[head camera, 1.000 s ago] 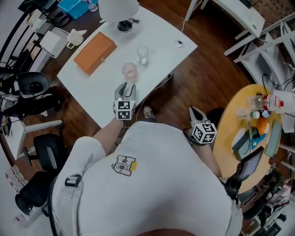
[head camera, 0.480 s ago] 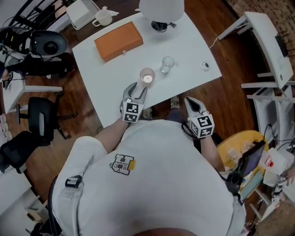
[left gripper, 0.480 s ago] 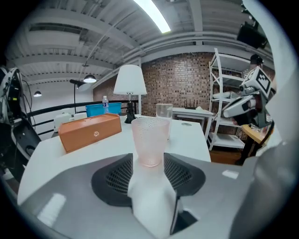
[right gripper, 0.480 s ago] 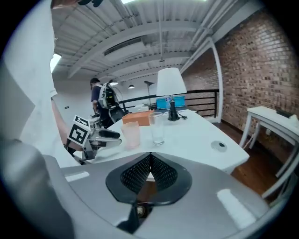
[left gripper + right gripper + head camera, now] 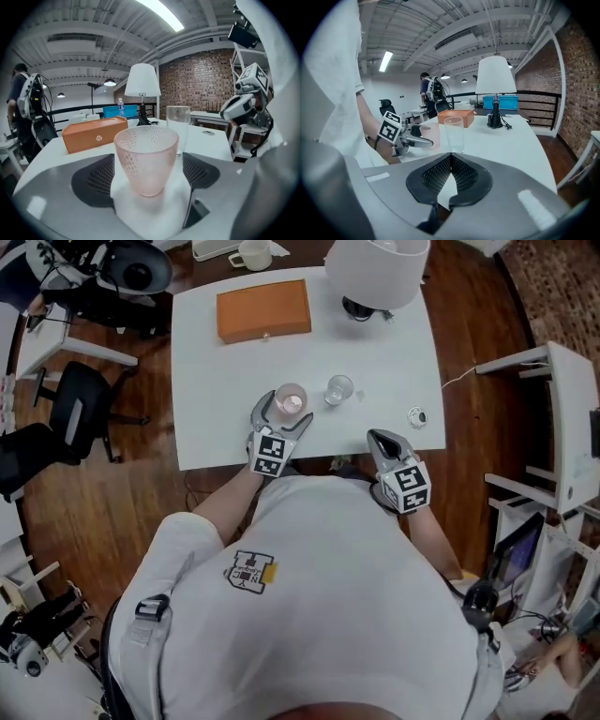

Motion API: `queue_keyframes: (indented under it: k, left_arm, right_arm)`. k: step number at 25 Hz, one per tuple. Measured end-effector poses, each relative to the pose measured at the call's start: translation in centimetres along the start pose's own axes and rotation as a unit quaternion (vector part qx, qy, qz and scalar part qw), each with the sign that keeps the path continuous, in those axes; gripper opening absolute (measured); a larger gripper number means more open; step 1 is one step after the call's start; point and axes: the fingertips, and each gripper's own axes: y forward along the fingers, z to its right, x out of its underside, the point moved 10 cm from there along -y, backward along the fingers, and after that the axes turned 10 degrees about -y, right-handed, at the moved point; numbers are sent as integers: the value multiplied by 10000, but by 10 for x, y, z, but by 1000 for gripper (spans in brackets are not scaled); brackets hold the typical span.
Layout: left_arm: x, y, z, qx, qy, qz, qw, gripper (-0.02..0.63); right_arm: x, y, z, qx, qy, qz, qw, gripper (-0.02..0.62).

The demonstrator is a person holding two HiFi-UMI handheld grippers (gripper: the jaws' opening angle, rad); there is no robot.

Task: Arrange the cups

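Observation:
A frosted pink cup stands upright on the white table, near its front edge. My left gripper is around it; its jaws are opening, and the pads stand clear of the cup on both sides. A clear glass stands just right of the pink cup. My right gripper is shut and empty at the table's front edge, pointing toward the clear glass. In the right gripper view the left gripper partly hides the pink cup.
An orange box lies at the back of the table, with a white lamp to its right. A small round object sits near the right front corner. A white mug stands beyond the table. Chairs stand left.
The left gripper's jaws have spread wide around the pink cup. The right gripper has swung in from the right to the table's front edge. The head view has turned toward the table.

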Motion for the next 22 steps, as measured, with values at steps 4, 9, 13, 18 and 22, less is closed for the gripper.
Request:
queue_keyframes:
  k: [4,9,13,18,22]
  left_arm:
    - [-6,11,-3,-303,-92,98,9994,442]
    - [-15,7,-1,-319,267,174,9990,442]
    - [-39,4,5,96,1435,-513,9883,440]
    - [-63,21,5,918,2688,-2051,9366,420]
    - [-70,27,8,1200,3154,-2454,9088,416]
  right_arm:
    - [2,-1,18,-217,-204,-16,9996,0]
    - [2,-2,29,-258,-277,14,9993,0]
    - [-2,0,33,-152,-155,120,9997,0]
    - [-6,7,30,-88,1,181,9998,0]
    - [-5,9,25,-39,80,174,9998,0]
